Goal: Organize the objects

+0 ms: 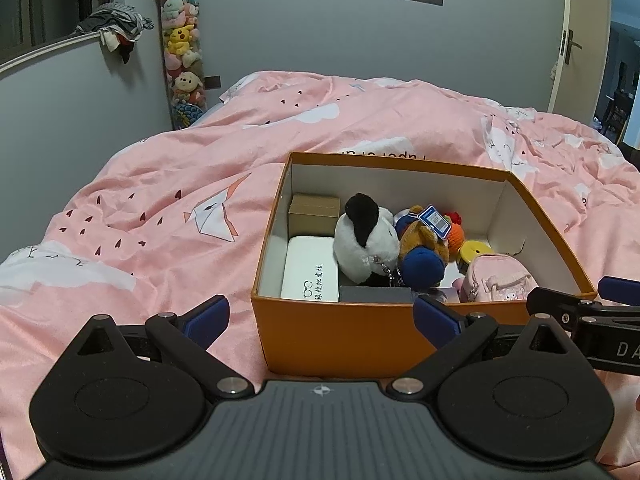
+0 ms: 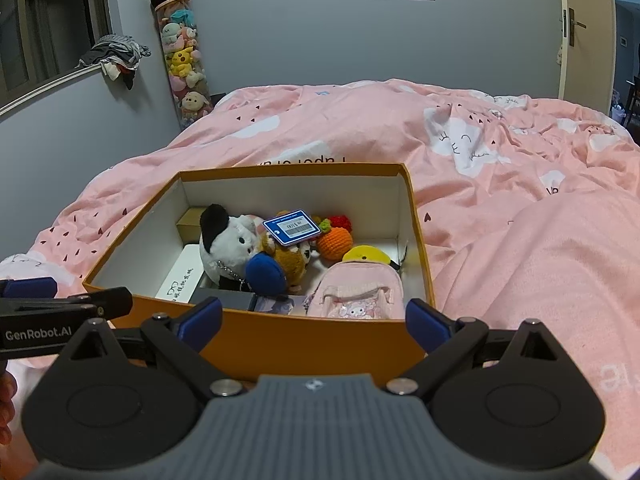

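Holding my left tool (image 1: 320, 316) and right tool (image 2: 314, 320) spread wide and empty before the orange box (image 1: 360, 332), so I can pick toys.

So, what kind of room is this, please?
Most likely a bedroom in a home. A bed with a pink quilt fills most of the view, a tall clear tube of plush toys stands in the corner, and clothes lie on the window sill.

Black gripper (image 1: 321, 316), blue pads (image 1: 208, 314), silver screws, GenRobot.AI lettering
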{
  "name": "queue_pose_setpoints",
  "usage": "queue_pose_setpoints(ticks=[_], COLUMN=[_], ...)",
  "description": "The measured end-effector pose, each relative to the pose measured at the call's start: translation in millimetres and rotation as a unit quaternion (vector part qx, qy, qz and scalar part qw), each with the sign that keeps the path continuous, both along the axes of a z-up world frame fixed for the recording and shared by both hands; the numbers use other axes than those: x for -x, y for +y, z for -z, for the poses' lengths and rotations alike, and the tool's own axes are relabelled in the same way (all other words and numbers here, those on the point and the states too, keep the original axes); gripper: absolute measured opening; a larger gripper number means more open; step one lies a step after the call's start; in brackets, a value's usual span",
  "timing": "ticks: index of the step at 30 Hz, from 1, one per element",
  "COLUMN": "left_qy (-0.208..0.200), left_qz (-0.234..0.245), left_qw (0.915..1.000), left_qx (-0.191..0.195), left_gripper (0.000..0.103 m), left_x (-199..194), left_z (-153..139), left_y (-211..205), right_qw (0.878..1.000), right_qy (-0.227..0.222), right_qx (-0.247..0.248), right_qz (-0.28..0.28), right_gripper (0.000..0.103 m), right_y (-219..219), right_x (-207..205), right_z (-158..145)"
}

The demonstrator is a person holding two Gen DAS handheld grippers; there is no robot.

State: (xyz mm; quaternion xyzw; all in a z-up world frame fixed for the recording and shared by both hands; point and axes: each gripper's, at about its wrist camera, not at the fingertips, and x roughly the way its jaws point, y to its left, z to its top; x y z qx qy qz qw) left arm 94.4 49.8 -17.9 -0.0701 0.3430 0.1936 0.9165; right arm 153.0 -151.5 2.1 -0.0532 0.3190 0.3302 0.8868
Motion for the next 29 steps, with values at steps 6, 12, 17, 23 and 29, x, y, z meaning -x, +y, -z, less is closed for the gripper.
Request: queue_pose_setpoints(ticks=[6, 12, 17, 23, 29], left_qy=[0.0, -0.001, 0.0, 0.001, 0.001], left_qz=[0.0, 0.001, 0.003, 0.009, 0.011], left_qw=[1.0, 1.0, 1.0, 0.9999, 0.9999], left_qx=[-0.001, -0.004, -0.006, -0.006, -0.003], left_gripper=[0.103, 0.103, 0.103, 0.103, 0.103], left_x=[0.1, 1.9, 1.4, 1.3, 1.6], left_z=[0.0, 0.2, -0.6, -1.2, -1.9], left_y=[-0.4, 0.2, -0.7, -2.4, -3.2], right_qw=[1.0, 1.0, 1.0, 1.0, 1.0], right_qy=[0.003, 0.003, 0.003, 0.006, 0.01], right_qx=[0.001, 0.005, 0.006, 0.007, 0.009], right_qz=[0.0, -0.003, -0.003, -0.004, -0.005], right_gripper=[0.098, 0.098, 0.098, 0.098, 0.098], right_y=[-0.5, 0.0, -0.5, -0.7, -0.8], right_x=[-0.6, 0.7, 1.4, 1.5, 1.8], right_z=[0.3, 1.5, 1.0, 1.5, 2.8])
